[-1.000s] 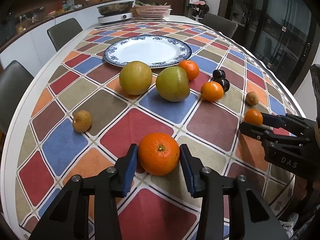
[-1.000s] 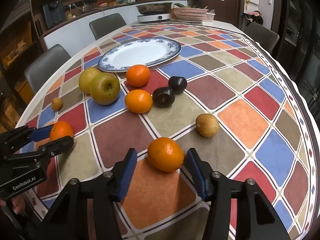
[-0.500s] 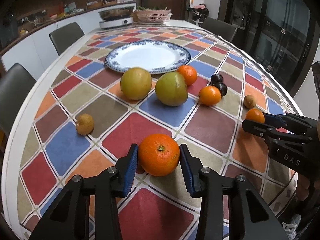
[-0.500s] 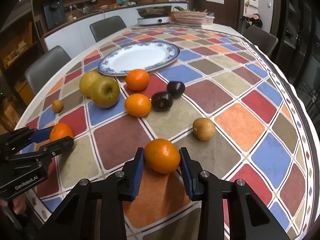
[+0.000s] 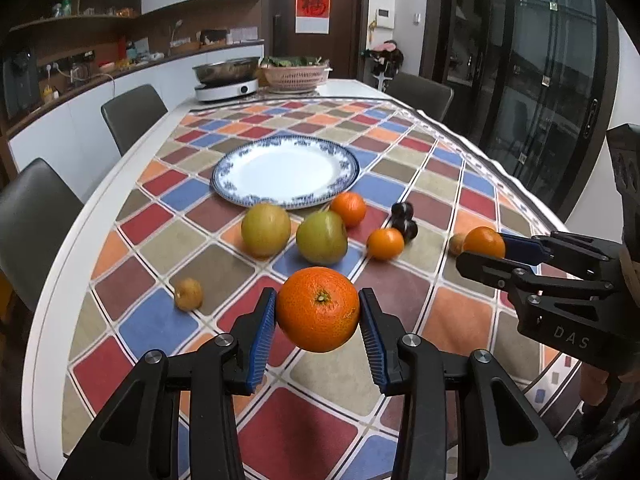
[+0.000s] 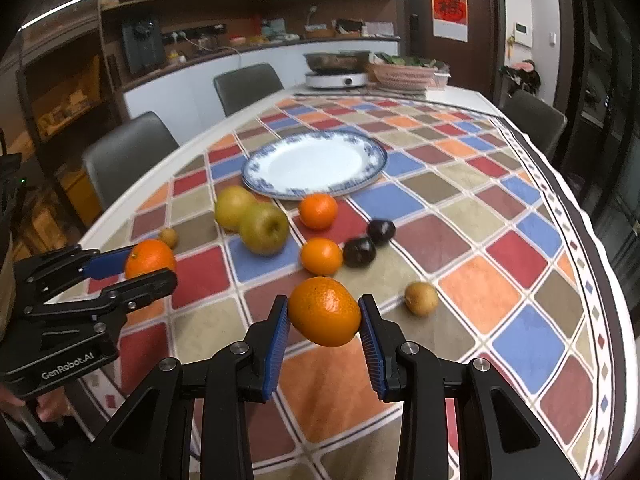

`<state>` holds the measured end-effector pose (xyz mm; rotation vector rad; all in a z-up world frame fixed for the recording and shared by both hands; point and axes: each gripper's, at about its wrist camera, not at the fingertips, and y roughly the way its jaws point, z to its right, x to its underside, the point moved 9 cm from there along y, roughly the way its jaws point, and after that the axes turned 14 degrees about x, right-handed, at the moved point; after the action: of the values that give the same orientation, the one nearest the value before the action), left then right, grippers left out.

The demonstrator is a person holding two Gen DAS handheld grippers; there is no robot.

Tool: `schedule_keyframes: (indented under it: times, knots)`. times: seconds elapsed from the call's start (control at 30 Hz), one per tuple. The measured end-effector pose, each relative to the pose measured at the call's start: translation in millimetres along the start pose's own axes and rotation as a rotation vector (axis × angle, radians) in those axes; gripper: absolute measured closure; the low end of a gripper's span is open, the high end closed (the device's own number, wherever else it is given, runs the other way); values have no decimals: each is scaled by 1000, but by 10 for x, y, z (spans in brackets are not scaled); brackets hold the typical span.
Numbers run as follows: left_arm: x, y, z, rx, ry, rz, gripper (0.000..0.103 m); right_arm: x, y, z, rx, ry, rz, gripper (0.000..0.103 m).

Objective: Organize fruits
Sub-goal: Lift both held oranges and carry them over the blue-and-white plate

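Both claws are clamped on fruit: the left gripper pinches one orange; the right gripper squeezes another orange; each hangs clear above the tabletop's near edge, probably bound for the empty plate mid-table.

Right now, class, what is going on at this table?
A person is sorting fruit with two hand-held grippers. The left gripper has its fingers shut on one orange, and the right gripper has just closed its fingers on another orange; both are held above the checked tablecloth. The blue-rimmed plate is empty; the other fruit lies in front of it.
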<state>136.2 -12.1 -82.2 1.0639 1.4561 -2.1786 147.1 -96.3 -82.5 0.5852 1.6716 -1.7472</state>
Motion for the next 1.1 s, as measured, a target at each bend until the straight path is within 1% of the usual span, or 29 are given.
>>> schedule_keyframes:
  times: [0.17, 0.27, 0.43, 0.63, 0.73, 0.97, 1.1]
  knots:
    - [-172, -79, -15, -4, -8, 23, 62, -167, -107, -71, -36, -9, 38, 67]
    - [-297, -138, -4, -13, 2, 46, 62, -268, -134, -104, -64, -14, 43, 67]
    - [-536, -176, -26, -6, -2, 71, 62, -491, -116, -121, -106, -24, 38, 67]
    - [-788, -143, -79, -16, 8, 85, 62, -813, -120, -72, -99, -43, 82, 67]
    - [-898, -88, -142, -10, -12, 78, 63, -971, -100, -73, -90, -69, 107, 67]
    - [-1181, -8, -284, -15, -23, 85, 63, -1300, 55, -90, -121, -77, 100, 67]
    - [-1303, 46, -367, -25, -22, 83, 63, -1461, 144, -108, -121, -93, 99, 67]
